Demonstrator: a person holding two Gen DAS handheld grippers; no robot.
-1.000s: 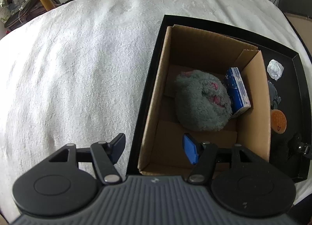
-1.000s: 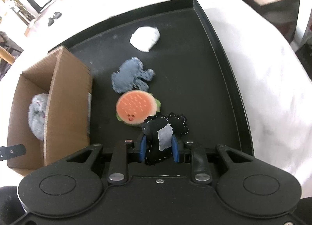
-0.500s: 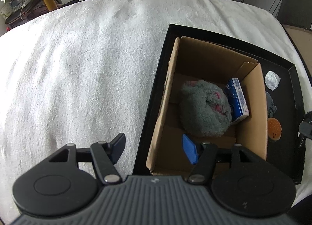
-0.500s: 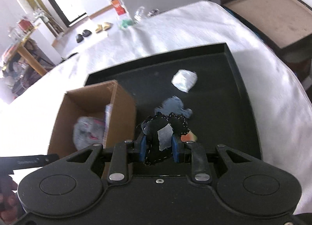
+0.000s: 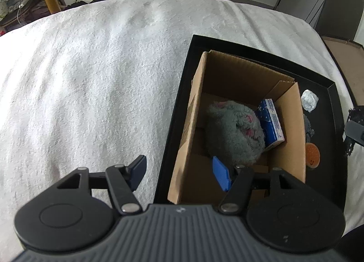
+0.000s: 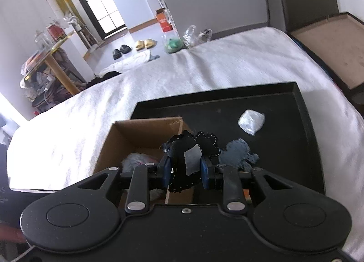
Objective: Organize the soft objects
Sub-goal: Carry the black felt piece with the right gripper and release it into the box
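My right gripper [image 6: 184, 171] is shut on a black stitched fabric toy [image 6: 182, 159] with a grey patch, held in the air above the right wall of the cardboard box [image 6: 141, 132]. The box [image 5: 227, 75] stands in a black tray [image 5: 329, 171] and holds a grey plush [image 5: 232, 132] and a blue packet [image 5: 270, 121]. On the tray lie a grey-blue fabric piece [image 6: 238, 150], a white crumpled lump [image 6: 251, 122] and an orange burger toy [image 5: 312, 154]. My left gripper [image 5: 179, 174] is open and empty, over the box's near left corner.
The tray lies on a white blanket [image 5: 91, 80] covering a bed. Beyond the bed are slippers [image 6: 134, 47], bags and a wooden table [image 6: 56, 62]. A brown box [image 6: 329, 46] stands at the right of the bed.
My right gripper has lifted the black toy off the tray and carried it left, to above the box's right wall. My left gripper has drawn back a little, still open.
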